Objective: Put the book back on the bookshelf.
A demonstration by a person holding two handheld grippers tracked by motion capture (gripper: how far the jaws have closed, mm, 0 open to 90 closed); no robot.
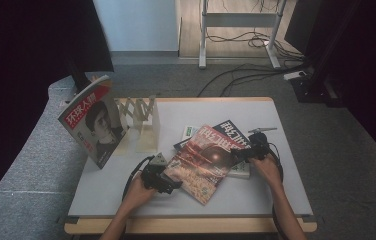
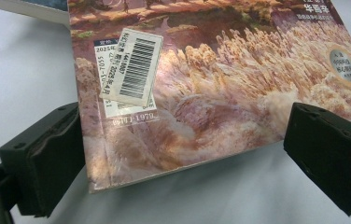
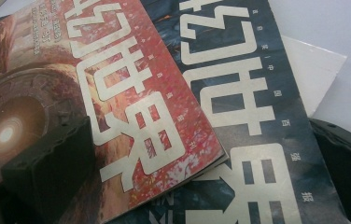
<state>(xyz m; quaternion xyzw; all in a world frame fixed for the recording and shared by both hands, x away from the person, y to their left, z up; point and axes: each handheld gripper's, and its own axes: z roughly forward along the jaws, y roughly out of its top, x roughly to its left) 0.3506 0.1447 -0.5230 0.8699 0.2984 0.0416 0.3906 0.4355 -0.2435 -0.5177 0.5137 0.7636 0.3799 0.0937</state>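
A red-covered magazine [image 1: 203,160] lies on top of a loose pile on the white table [image 1: 126,185], overlapping a dark magazine [image 1: 232,131]. My left gripper [image 1: 165,176] is at the red magazine's near left corner. In the left gripper view that corner [image 2: 173,116], with its barcode sticker [image 2: 136,65], sits between the wide-apart jaws of the open left gripper [image 2: 187,161]. My right gripper [image 1: 248,149] hovers at the pile's right side. In the right gripper view, it [image 3: 197,168] is open, one jaw over the red cover [image 3: 131,107], the other past the dark cover [image 3: 253,112].
Another magazine [image 1: 93,120] stands upright against a wooden rack [image 1: 143,122] at the table's back left. A white booklet [image 3: 318,79] and a thicker book [image 1: 241,171] lie under the pile. Cables [image 1: 236,75] run across the floor behind the table.
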